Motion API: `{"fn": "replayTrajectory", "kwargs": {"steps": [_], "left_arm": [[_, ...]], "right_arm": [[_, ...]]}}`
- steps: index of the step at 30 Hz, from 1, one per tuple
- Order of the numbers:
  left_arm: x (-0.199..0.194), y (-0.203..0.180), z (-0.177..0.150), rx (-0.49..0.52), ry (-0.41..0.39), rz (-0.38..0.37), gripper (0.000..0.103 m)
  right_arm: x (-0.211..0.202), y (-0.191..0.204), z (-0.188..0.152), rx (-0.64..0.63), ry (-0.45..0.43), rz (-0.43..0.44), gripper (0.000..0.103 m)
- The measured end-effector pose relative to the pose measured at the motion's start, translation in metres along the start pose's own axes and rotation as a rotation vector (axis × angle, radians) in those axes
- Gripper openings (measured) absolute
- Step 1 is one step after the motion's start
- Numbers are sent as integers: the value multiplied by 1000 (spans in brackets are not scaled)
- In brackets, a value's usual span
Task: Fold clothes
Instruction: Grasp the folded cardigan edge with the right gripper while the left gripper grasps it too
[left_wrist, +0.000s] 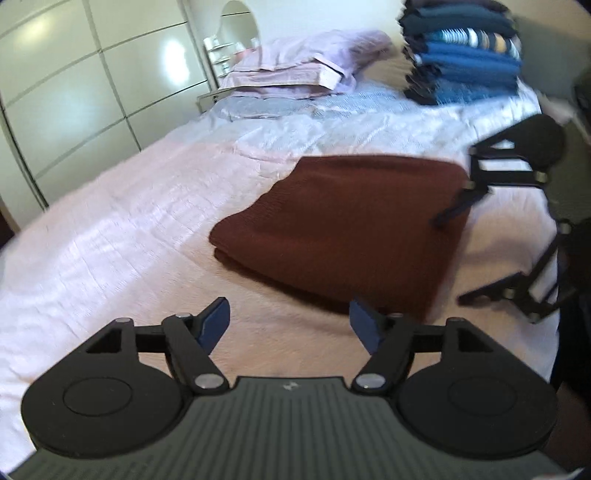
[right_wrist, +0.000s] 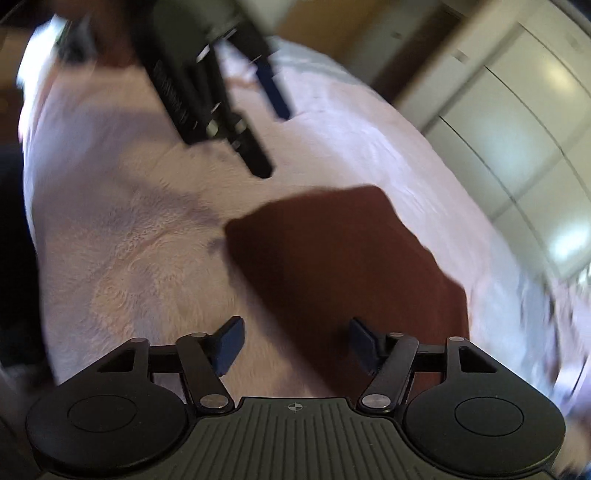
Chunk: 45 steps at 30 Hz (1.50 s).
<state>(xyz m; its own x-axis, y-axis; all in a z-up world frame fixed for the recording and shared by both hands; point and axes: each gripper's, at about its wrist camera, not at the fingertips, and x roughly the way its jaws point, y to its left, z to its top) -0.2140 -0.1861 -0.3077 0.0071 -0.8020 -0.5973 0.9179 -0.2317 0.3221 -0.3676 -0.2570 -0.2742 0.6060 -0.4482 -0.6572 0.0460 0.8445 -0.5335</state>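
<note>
A folded maroon garment is seen lying flat on the bed. The left claw and right claw are held above it, fingers apart, nothing gripped. Folded clothes are stacked behind.

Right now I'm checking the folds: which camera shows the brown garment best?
The left wrist view: the brown garment lies whole and fairly sharp on the bed, its layered folded edge visible. The right wrist view shows it blurred and partly hidden behind the right gripper.
</note>
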Motion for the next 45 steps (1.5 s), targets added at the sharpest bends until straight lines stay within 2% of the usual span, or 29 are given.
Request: {"fn": "replayTrajectory", "kwargs": {"steps": [3,5,6,7,9,11,14,18,21,23,25,27,29,35,39,42,44,45], "left_arm": [[1,-4,-5,92,-8,29,76],[5,-8,-8,139,-16,39,77],[7,-10,-10,163,-20,43,77],[9,-15,-10,192,-29,49,78],[15,-32,-6,264,-59,61,81],[20,-49,-3,336,-89,74,89],[28,-75,2,443,-134,93,91],[41,-113,8,593,-175,97,91],[51,-141,4,705,-173,93,91],[55,-149,2,743,-169,109,90],[56,-150,3,749,-166,117,91],[57,-149,5,745,-163,121,91],[57,-148,6,751,-164,120,91],[57,-141,9,744,-161,87,91],[55,-132,13,695,-155,51,91],[53,-130,12,694,-156,34,91],[52,-131,10,707,-158,26,91],[51,-133,9,726,-159,25,91]], "right_arm": [[27,10,19,-97,15,-50,65],[38,11,26,-132,23,-58,37],[40,9,27,-141,24,-54,28],[35,5,25,-142,9,-57,21],[22,-6,20,-142,-20,-65,18],[-10,-26,7,-120,-52,-82,18],[-60,-57,-27,-94,-67,-87,18],[-97,-79,-77,-8,-30,-80,18],[-98,-67,-104,-38,16,-75,20],[-96,-50,-116,-105,59,-108,29],[-95,-34,-119,-140,104,-170,61],[-95,-20,-118,-138,138,-235,62],[-102,-9,-113,-92,129,-255,62],[-104,43,-103,-103,115,-294,62],[-80,64,-99,-265,148,-364,62],[-66,71,-103,-390,154,-415,61],[-59,62,-99,-370,155,-382,61],[-55,57,-98,-360,156,-366,42]]}}
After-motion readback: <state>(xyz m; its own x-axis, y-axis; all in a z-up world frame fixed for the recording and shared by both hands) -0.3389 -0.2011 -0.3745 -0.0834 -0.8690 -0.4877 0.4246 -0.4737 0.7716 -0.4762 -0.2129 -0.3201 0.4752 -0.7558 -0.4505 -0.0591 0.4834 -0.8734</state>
